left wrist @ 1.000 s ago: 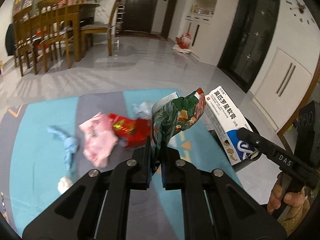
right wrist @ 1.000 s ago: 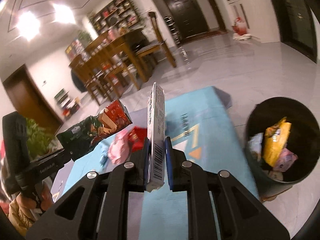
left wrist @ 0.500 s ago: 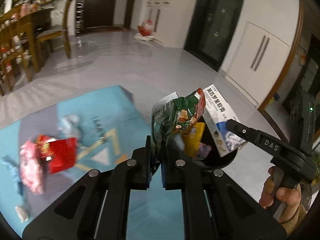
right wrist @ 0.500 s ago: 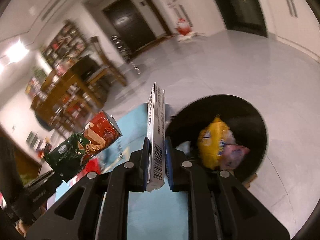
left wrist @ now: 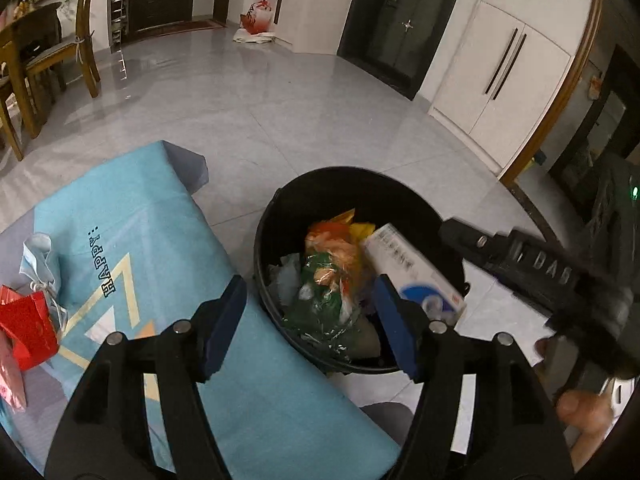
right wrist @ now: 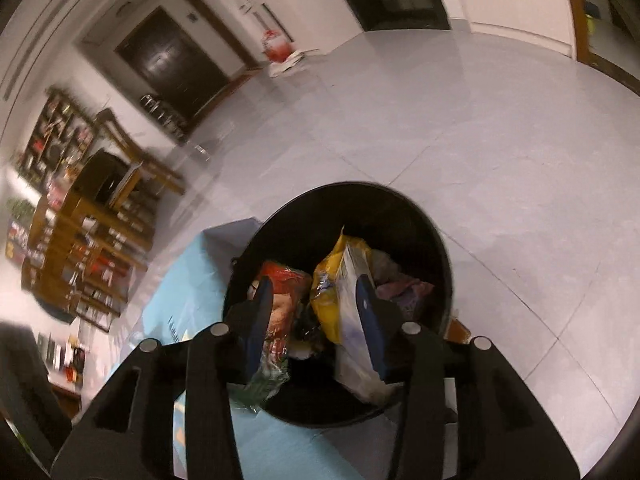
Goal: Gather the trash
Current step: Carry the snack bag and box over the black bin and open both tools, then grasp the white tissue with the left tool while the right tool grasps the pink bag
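A black round bin (left wrist: 280, 208) stands on the floor beside the blue mat; it also shows in the right wrist view (right wrist: 440, 248). My left gripper (left wrist: 310, 320) is open above the bin. The green snack bag (left wrist: 320, 292) lies in the bin among other wrappers. My right gripper (right wrist: 314, 316) is open above the bin. The white medicine box (left wrist: 412, 272) is loose between its fingers, leaning against the right finger, and drops into the bin; it also shows in the right wrist view (right wrist: 352, 304).
A blue mat (left wrist: 152, 240) lies left of the bin with a red wrapper (left wrist: 24, 328), a blue face mask (left wrist: 38, 256) and a pink wrapper (left wrist: 8, 376) on it. Wooden chairs (left wrist: 60, 52) stand at far left. Grey tiled floor surrounds the bin.
Both grippers moved from over the mat to above the bin and opened. The green snack bag fell into the bin; the white box was released.
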Demonstrator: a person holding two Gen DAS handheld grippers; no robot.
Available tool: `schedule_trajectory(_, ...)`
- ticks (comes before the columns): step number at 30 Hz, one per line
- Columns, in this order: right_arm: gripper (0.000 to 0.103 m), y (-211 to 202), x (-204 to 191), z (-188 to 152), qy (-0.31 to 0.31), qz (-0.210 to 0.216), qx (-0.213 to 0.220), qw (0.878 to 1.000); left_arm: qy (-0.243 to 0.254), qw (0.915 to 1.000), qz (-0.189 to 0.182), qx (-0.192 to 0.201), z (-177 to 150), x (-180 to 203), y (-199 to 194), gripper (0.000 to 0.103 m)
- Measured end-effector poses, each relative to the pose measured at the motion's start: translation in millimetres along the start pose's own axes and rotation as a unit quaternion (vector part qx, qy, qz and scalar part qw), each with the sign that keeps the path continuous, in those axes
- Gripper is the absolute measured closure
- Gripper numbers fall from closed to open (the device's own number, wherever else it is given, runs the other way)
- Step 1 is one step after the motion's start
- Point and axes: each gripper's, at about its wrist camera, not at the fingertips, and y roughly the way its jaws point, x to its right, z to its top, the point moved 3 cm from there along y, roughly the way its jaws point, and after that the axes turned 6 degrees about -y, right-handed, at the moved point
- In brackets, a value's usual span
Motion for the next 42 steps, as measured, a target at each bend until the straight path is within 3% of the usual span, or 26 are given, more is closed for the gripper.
schedule_trajectory(5, 0.057, 1, -5, -3, 0.003, 0.006, -0.006, 1.000, -0.019, 0.9998, 0.005, -0.003, -11, -21, -5, 0.026)
schedule_trajectory(11, 0.053, 7, -29, -10, -0.030, 0.032, -0.023, 0.999, -0.057, 0.9983, 0.005, 0.010, -38, -59, -37, 0.013)
schedule_trajectory(15, 0.048, 13, -64, -22, -0.074, 0.063, -0.046, 0.994, -0.078, 0.9961, 0.030, 0.028, -62, -94, -70, 0.004)
schedule_trajectory(18, 0.043, 18, -101, -37, -0.122, 0.088, -0.067, 0.986, -0.114, 0.9912, 0.057, 0.035, -78, -131, -91, 0.003)
schedule_trajectory(22, 0.038, 23, -151, -63, -0.186, 0.124, -0.095, 0.970, -0.165, 0.9818, 0.089, 0.031, -100, -186, -116, 0.003)
schedule_trajectory(25, 0.035, 28, -191, -91, -0.245, 0.152, -0.127, 0.949, -0.191, 0.9752, 0.111, 0.015, -121, -229, -133, 0.003)
schedule_trajectory(28, 0.034, 33, -219, -116, -0.284, 0.171, -0.153, 0.931, -0.191, 0.9671, 0.168, 0.000, -141, -273, -151, 0.003)
schedule_trajectory(30, 0.034, 37, -242, -137, -0.313, 0.182, -0.172, 0.916, -0.209, 0.9571, 0.201, 0.009, -153, -305, -165, 0.003)
schedule_trajectory(33, 0.034, 44, -268, -164, -0.342, 0.198, -0.195, 0.898, -0.271, 0.9472, 0.169, 0.022, -166, -333, -174, 0.003)
schedule_trajectory(36, 0.034, 53, -293, -188, -0.351, 0.215, -0.221, 0.884, -0.290, 0.9456, 0.147, 0.011, -167, -338, -166, 0.003)
schedule_trajectory(39, 0.034, 68, -311, -204, -0.334, 0.231, -0.247, 0.880, -0.297, 0.9446, 0.139, -0.004, -167, -341, -160, 0.003)
schedule_trajectory(42, 0.034, 85, -323, -212, -0.309, 0.235, -0.258, 0.885, -0.313, 0.9404, 0.132, -0.014, -170, -345, -158, 0.003)
